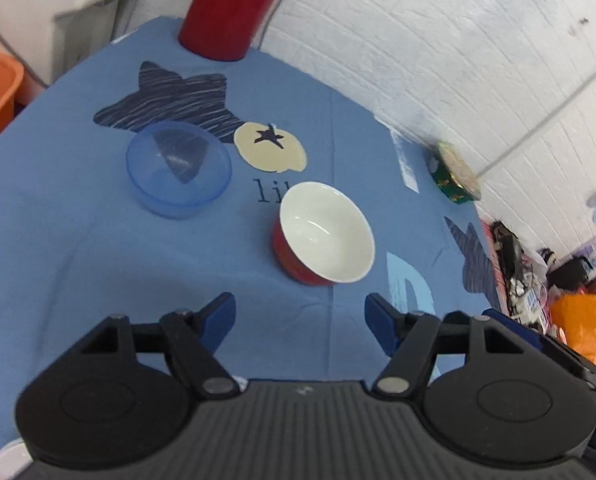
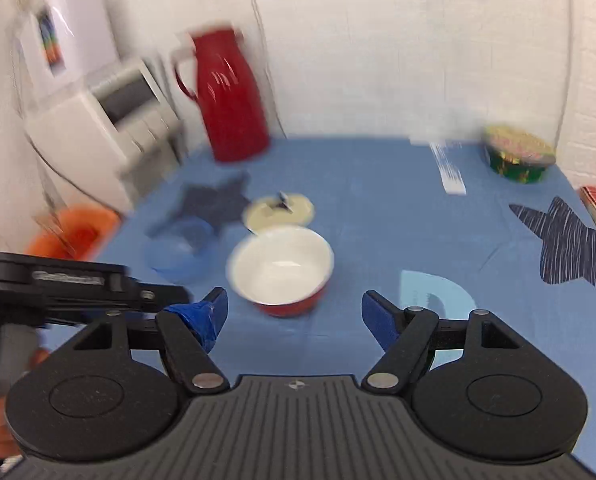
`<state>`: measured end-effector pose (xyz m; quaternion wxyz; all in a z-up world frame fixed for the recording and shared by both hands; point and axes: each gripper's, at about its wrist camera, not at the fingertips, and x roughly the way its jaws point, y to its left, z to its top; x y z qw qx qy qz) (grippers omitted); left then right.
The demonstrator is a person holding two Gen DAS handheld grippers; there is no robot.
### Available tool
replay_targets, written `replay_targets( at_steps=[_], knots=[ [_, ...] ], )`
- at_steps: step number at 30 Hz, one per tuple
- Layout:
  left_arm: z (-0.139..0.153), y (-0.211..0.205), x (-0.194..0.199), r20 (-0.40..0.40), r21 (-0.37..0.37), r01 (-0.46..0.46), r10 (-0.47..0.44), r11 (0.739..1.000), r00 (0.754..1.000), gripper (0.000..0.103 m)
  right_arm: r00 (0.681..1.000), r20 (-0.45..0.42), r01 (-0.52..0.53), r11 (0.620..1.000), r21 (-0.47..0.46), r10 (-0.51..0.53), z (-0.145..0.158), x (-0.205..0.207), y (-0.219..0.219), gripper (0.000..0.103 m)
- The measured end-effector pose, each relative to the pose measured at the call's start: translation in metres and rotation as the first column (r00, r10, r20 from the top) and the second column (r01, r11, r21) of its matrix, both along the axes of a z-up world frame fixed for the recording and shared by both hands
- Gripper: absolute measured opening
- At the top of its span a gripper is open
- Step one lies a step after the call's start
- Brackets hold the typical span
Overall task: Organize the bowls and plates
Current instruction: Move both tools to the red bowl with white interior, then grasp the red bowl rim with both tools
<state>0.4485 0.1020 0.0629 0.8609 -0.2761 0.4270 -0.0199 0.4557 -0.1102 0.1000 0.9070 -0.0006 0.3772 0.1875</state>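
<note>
The tablecloth [image 1: 78, 240] read "li" beside the red-and-white bowl [image 1: 326, 232]. Both the left gripper [image 1: 300, 320] and the right gripper [image 2: 294, 316] gaped wide, empty.

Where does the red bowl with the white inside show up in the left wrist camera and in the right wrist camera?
Left wrist view: the red bowl sits just right of centre, ahead of the open left gripper.
Right wrist view: the red bowl sits just left of centre, ahead of the open right gripper.
Shared landmark: the clear blue bowl lies to its left in both views.
</note>
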Motion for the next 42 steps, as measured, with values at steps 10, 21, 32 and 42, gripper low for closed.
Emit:
replay_targets(
  at_steps=[10,21,32,42],
  knots=[
    [-0.055,-0.008,0.083,-0.138,0.052,-0.100,0.106,0.994,0.985,0.070,0.991,-0.129,-0.005,0.985,-0.175,-0.017,-0.081,0.116,0.045,0.060],
    [-0.065,-0.009,0.085,-0.136,0.100,-0.137,0.150,0.986,0.979,0.069,0.991,-0.126,-0.050,0.995,-0.088,0.039,-0.101,0.123,0.049,0.063],
    [-0.065,-0.006,0.087,-0.152,0.026,-0.102,0.105,0.994,0.983,0.029,0.976,-0.180,-0.133,0.990,-0.048,0.122,-0.097,0.119,0.047,0.051],
    [-0.057,-0.022,0.059,-0.154,0.052,0.024,-0.016,0.998,0.988,0.000,0.954,-0.273,-0.124,0.992,0.026,0.126,-0.091,0.068,0.045,0.025]
  ],
)
